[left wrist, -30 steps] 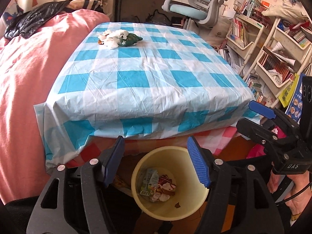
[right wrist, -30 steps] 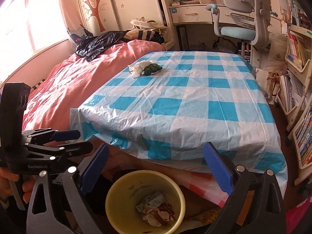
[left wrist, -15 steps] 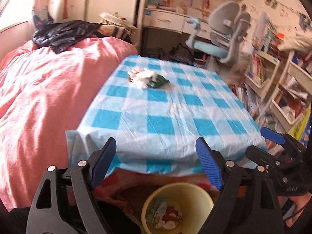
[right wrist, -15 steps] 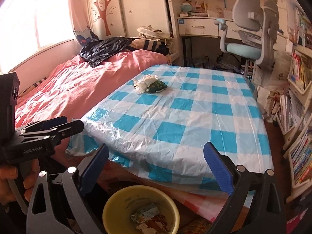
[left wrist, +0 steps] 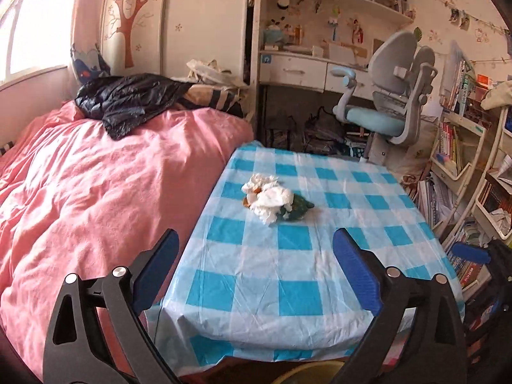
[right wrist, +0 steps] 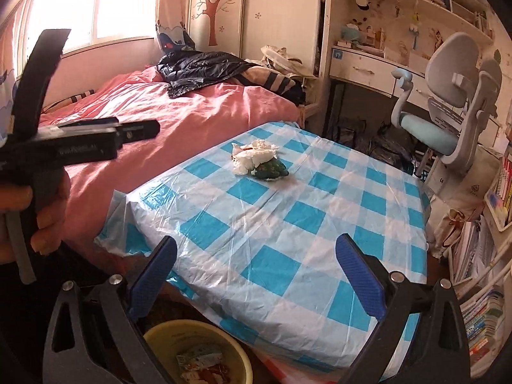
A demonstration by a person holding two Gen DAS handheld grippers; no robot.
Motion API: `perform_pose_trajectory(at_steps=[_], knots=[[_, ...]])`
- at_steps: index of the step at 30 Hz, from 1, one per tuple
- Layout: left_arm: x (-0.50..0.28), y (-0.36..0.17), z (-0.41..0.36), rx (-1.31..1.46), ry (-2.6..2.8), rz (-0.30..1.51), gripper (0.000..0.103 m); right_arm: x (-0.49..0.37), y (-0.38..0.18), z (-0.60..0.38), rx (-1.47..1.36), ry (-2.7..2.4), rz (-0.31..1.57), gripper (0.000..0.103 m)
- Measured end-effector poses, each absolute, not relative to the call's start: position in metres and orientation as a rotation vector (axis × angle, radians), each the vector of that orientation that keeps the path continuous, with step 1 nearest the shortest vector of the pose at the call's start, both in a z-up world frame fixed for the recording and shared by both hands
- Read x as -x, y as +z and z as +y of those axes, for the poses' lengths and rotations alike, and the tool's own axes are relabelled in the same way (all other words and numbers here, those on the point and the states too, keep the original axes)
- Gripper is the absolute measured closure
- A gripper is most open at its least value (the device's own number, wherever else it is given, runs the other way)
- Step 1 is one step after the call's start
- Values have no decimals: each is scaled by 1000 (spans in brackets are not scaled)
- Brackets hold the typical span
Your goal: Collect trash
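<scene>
A pile of crumpled white tissue point(left wrist: 270, 196) point(right wrist: 254, 156) with a dark green wrapper point(left wrist: 297, 209) point(right wrist: 272, 169) lies on the far part of the blue-and-white checked table point(left wrist: 288, 272) point(right wrist: 288, 224). My left gripper point(left wrist: 256, 243) hovers over the table's near edge, well short of the pile. Its jaws are opening and nothing is between them. My right gripper point(right wrist: 256, 246) stands open and empty over the near corner. Below it sits a yellow bin point(right wrist: 160, 332) holding several wrappers point(right wrist: 201, 361). In the left wrist view only the bin's rim point(left wrist: 307, 369) shows.
A pink bed point(left wrist: 96, 208) borders the table's left side, with a black jacket point(left wrist: 128, 102) on it. A grey desk chair point(left wrist: 393, 102) and a desk stand behind the table. Bookshelves point(left wrist: 464, 160) crowd the right. A hand point(right wrist: 48, 217) holds the left tool's handle.
Both grippers rose and tipped up from the bin toward the table. The bin slid to the bottom edge of both views. The left jaws spread wider.
</scene>
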State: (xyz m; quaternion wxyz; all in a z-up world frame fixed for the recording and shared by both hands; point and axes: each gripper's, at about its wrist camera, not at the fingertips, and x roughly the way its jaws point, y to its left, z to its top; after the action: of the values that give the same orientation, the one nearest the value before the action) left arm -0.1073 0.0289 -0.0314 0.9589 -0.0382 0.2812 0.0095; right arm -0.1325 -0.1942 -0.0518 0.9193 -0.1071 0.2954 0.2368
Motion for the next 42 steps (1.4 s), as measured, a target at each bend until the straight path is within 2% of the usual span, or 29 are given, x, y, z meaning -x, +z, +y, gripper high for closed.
perform_pose_trajectory(at_steps=[4,42], knots=[[98,-49,32,128,12,650,10,133,-52,-181,246,504,613,8],[104,-54,27,146,6,628,7,132,-63,-168,292,501,636,8]])
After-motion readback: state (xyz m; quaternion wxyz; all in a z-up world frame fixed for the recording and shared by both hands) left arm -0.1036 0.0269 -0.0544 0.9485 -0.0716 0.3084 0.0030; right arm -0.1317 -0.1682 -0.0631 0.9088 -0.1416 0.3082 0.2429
